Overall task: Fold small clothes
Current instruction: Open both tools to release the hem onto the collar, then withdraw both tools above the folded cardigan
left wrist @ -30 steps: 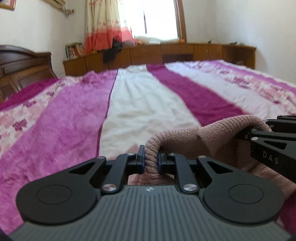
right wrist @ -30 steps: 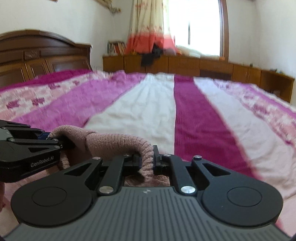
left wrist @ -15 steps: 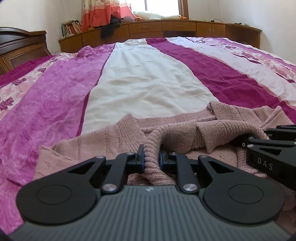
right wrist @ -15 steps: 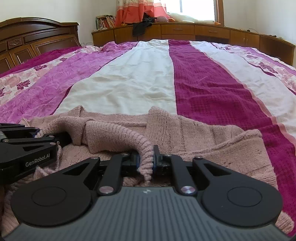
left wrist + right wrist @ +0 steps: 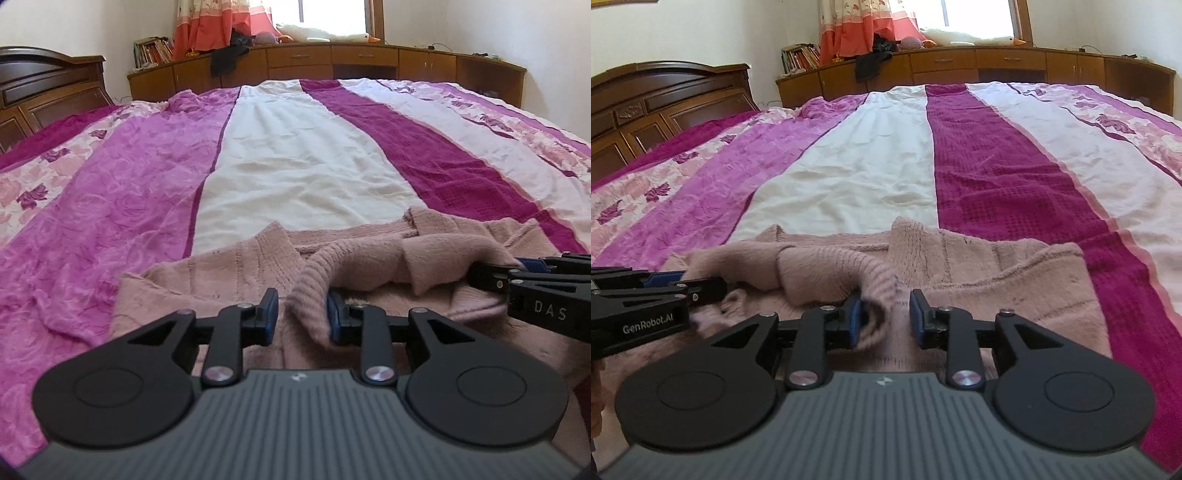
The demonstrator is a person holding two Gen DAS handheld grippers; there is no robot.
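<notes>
A pink knit sweater (image 5: 236, 266) lies flat on the striped bedspread (image 5: 295, 166), its ribbed hem (image 5: 314, 291) folded back over the body. My left gripper (image 5: 301, 315) is open low over the sweater, and the hem's left end droops between the blue pads, touching only the right one. My right gripper (image 5: 885, 317) is open too, with the hem's right end (image 5: 879, 284) sagging loose against its left pad. Each gripper shows in the other's view, the right gripper (image 5: 480, 275) at the edge, and the left gripper (image 5: 709, 288) likewise.
The bedspread (image 5: 979, 166) stretches far ahead in purple, white and magenta stripes. A dark wooden headboard (image 5: 646, 103) stands to the left. Low wooden cabinets (image 5: 332, 62) with books, dark clothing and soft toys line the far wall under the window.
Both grippers tilted down and lowered the folded hem onto the sweater, then opened. The ribbed edge, pinched a moment ago, now hangs loose between the pads.
</notes>
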